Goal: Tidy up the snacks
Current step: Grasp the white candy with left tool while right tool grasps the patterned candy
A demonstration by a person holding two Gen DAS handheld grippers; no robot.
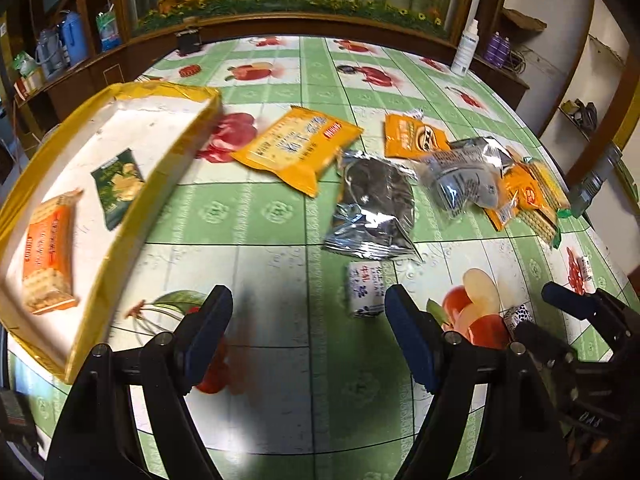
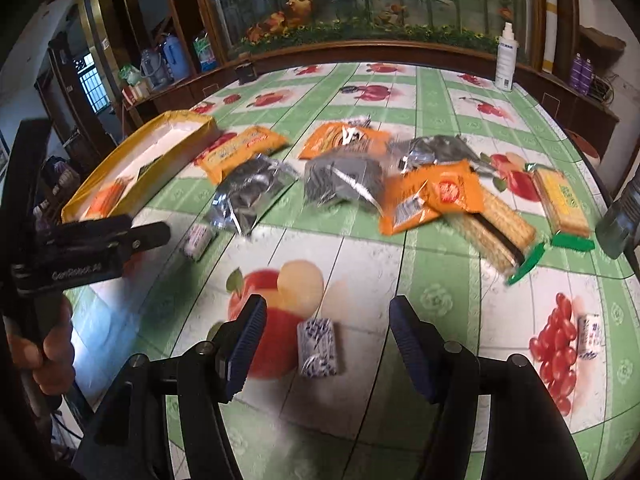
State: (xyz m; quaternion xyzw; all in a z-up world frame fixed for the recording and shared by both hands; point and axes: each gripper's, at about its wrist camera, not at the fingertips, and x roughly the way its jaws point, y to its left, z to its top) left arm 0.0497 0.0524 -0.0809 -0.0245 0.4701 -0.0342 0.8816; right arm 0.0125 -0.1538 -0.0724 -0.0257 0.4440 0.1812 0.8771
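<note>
while both grippers gape, left gripper [image 1: 308,320] empty, right gripper [image 2: 324,320] over candy [image 2: 318,346]

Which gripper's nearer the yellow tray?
Left. The left gripper hovers open just beside the yellow tray, near its front corner. The right gripper sits open farther off, over a small white candy.

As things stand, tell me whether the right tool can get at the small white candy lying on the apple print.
Probably yes. The right tool is open, and the candy lies flat on the table right between its fingers, with nothing over it or against it. The other packets lie farther back.
</note>
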